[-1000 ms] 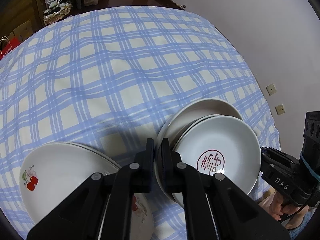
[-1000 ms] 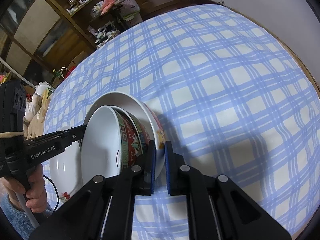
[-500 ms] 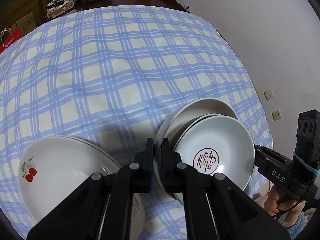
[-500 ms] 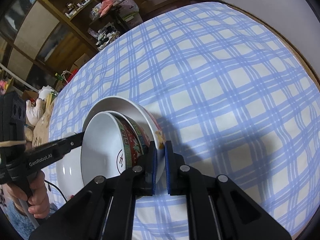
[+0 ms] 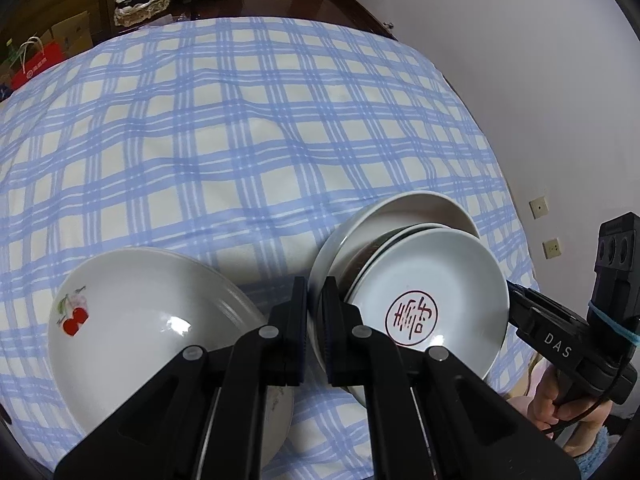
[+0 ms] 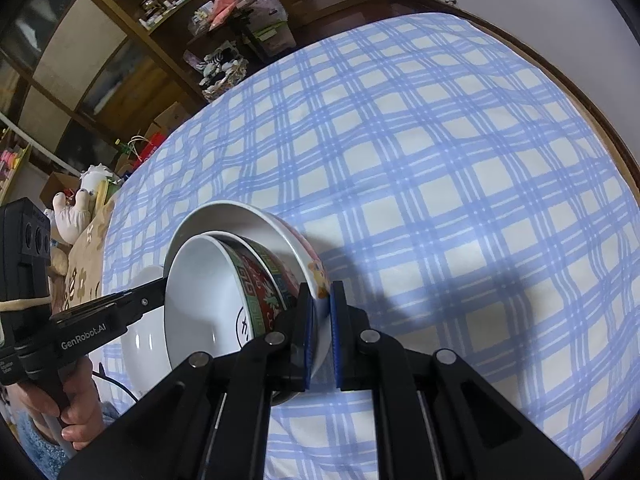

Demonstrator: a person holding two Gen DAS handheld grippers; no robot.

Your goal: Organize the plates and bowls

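A stack of nested bowls is held above the checked tablecloth. The outer white bowl (image 5: 400, 216) has a flower print on its wall (image 6: 312, 264); inside sits a bowl with a red-green patterned outside (image 6: 260, 280) and a red seal mark on its white inside (image 5: 412, 314). My left gripper (image 5: 316, 316) is shut on the outer bowl's rim on one side. My right gripper (image 6: 320, 316) is shut on the same rim on the opposite side. A stack of white plates with a cherry print (image 5: 132, 320) lies on the cloth to the left of the bowls.
The round table carries a blue-and-white checked cloth (image 5: 240, 140) with a wood edge (image 6: 592, 120). Shelves and clutter (image 6: 224, 20) stand beyond the far side. A white wall with sockets (image 5: 538, 208) is at the right.
Both grippers have lifted the bowl stack slightly and carried it a little; the plates now look nearer in the left wrist view. Both grips are unchanged.
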